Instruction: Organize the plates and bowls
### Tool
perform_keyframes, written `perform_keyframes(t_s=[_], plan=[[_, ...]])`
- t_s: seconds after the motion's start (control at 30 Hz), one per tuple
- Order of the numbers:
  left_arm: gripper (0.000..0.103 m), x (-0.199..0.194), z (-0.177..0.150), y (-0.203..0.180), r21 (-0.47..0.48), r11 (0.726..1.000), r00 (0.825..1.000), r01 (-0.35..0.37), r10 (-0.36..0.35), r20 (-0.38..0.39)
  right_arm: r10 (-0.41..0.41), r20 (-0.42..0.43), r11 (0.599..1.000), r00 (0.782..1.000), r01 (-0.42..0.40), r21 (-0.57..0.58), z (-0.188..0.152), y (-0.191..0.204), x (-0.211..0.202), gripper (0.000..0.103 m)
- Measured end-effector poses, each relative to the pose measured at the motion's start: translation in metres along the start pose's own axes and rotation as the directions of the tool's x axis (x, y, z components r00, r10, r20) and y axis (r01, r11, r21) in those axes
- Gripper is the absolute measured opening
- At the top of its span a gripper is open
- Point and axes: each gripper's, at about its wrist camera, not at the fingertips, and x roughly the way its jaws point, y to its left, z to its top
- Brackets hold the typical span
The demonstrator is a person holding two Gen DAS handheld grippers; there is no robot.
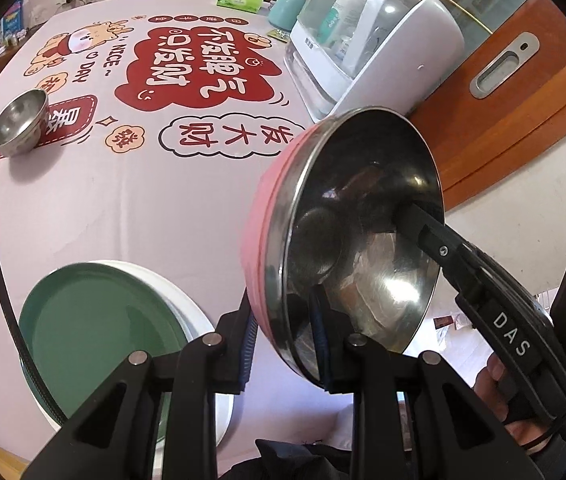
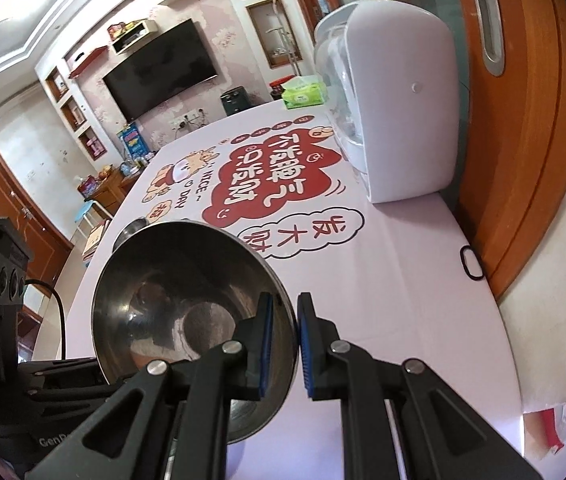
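both grippers clamp the pink bowl (image 1: 347,240) rim: left gripper (image 1: 283,344) near side, right gripper (image 2: 285,340) opposite, above table (image 1: 143,208).

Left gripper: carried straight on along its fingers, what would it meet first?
The left gripper is already clamped on the pink-sided steel bowl, so that bowl leads. Past it, probably the printed tablecloth short of the white countertop cabinet; depth is uncertain.

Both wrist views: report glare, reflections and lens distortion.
Left wrist view: the pink bowl has a mirror-like steel inside with bright glare spots; fisheye bends the table edge. Right wrist view: daylight blows out the upper-left corner; the door frame bows.
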Motion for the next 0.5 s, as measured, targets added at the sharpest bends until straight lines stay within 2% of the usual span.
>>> perform_keyframes(t_s=[0.33,0.5], plan=[[0.023,-0.0084,-0.0090,-0.0004,-0.027,1.000,0.999,-0.010,0.011,0.033,0.100,-0.012,0.994,0.995,-0.100,-0.032,-0.0005,-0.0050,-0.0013,0.010],[0.023,-0.0083,-0.0084,-0.0014,-0.035,0.999,0.999,-0.020,0.021,0.039,0.122,-0.022,0.991,0.992,-0.123,-0.052,0.0031,-0.0064,0.0020,0.010]])
